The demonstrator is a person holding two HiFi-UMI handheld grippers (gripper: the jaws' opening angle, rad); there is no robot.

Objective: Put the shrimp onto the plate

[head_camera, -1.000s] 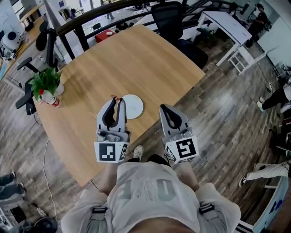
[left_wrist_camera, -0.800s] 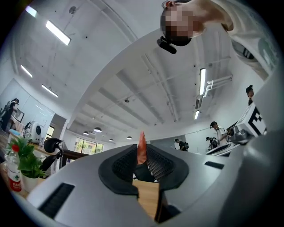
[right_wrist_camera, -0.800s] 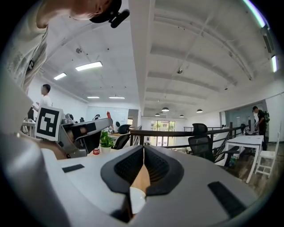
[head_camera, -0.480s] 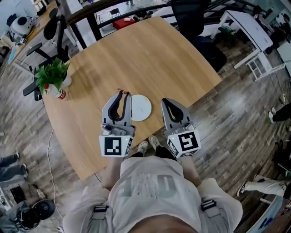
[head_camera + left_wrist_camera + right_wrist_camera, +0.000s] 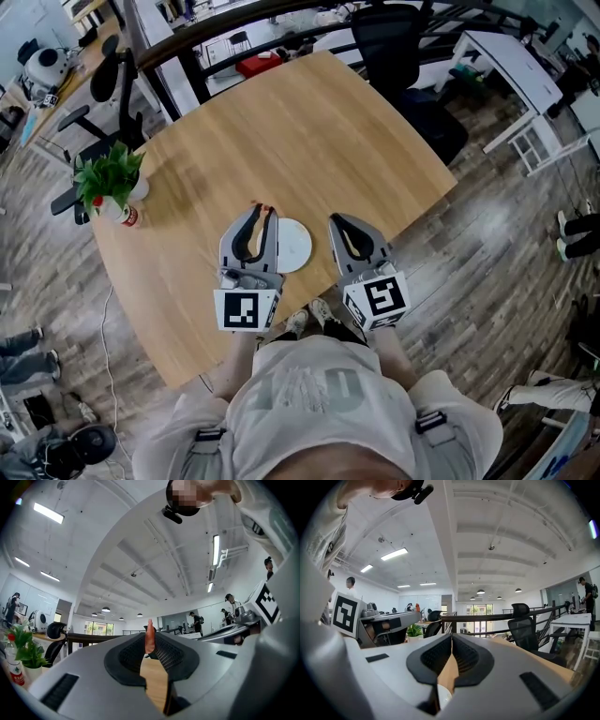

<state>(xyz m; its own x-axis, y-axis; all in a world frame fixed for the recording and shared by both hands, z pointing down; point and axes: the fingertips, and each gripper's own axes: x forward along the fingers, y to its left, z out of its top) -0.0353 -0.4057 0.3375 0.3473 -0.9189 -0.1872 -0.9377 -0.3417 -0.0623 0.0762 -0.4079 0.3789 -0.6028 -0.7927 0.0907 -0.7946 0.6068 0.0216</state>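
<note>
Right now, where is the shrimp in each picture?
Head view: shrimp at the left hand-held gripper's tips, by the plate's edge.
Left gripper view: shrimp at centre, pinched upright between the jaws.
Right gripper view: cannot tell, too small.
Shared landmark: the potted plant.

Head view looks steeply down on the table [image 5: 281, 122]; both gripper views skim low across it.

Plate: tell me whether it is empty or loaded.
Empty, as far as visible: the plate shows bare white, and the shrimp is pinched upright in the left tool.
</note>
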